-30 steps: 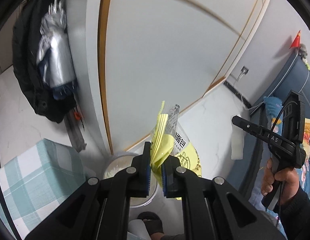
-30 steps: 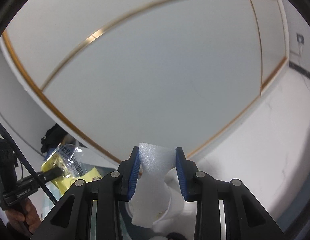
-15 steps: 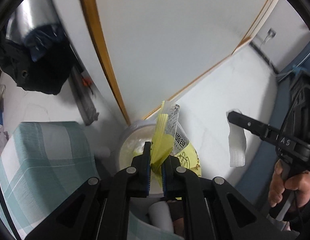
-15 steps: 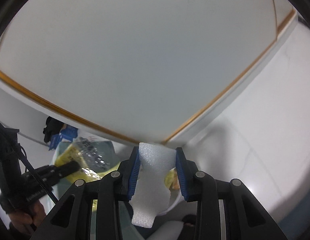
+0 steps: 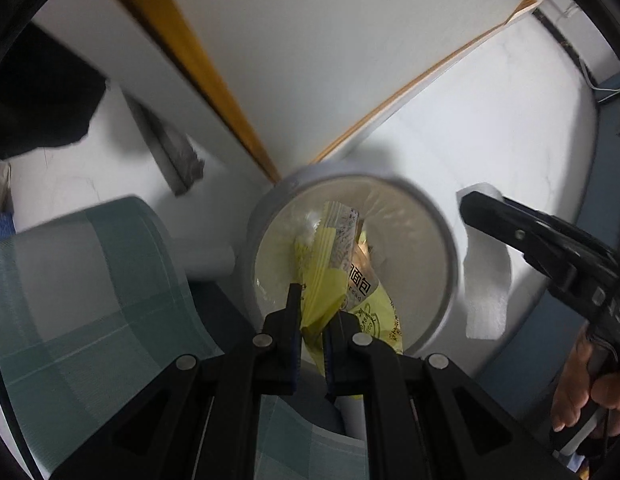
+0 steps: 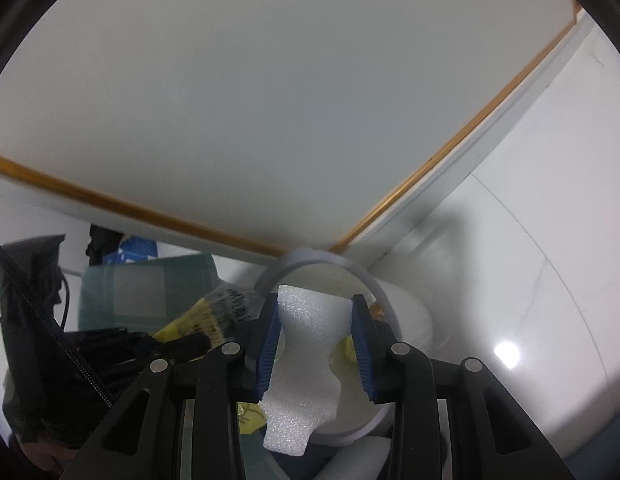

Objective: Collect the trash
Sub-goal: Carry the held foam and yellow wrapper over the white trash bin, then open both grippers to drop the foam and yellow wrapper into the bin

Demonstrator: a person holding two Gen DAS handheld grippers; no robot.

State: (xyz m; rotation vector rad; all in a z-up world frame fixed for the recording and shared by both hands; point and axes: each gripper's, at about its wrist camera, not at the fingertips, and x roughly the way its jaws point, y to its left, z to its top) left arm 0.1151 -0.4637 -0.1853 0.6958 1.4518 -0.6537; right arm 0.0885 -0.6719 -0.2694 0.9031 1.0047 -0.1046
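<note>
My left gripper [image 5: 312, 312] is shut on a yellow and clear snack wrapper [image 5: 338, 264] and holds it over the open mouth of a round white trash bin [image 5: 446, 240]. The bin holds a liner and some trash. My right gripper [image 6: 315, 336] is shut on a white foam sheet [image 6: 306, 360] above the same bin [image 6: 384, 300]. In the left wrist view the right gripper [image 5: 494, 216] and its foam sheet [image 5: 486, 284] hang at the bin's right rim. The wrapper [image 6: 218, 316] shows left of the foam in the right wrist view.
A white wall panel with a gold trim strip [image 5: 198, 64] stands right behind the bin. A green checked cloth surface [image 5: 82, 280] lies left of the bin. A dark garment [image 5: 38, 96] hangs at the far left. White floor [image 6: 530, 260] spreads to the right.
Both grippers have tilted down and moved in over the bin. The bin mouth now fills the middle of the left wrist view. Both keep their hold.
</note>
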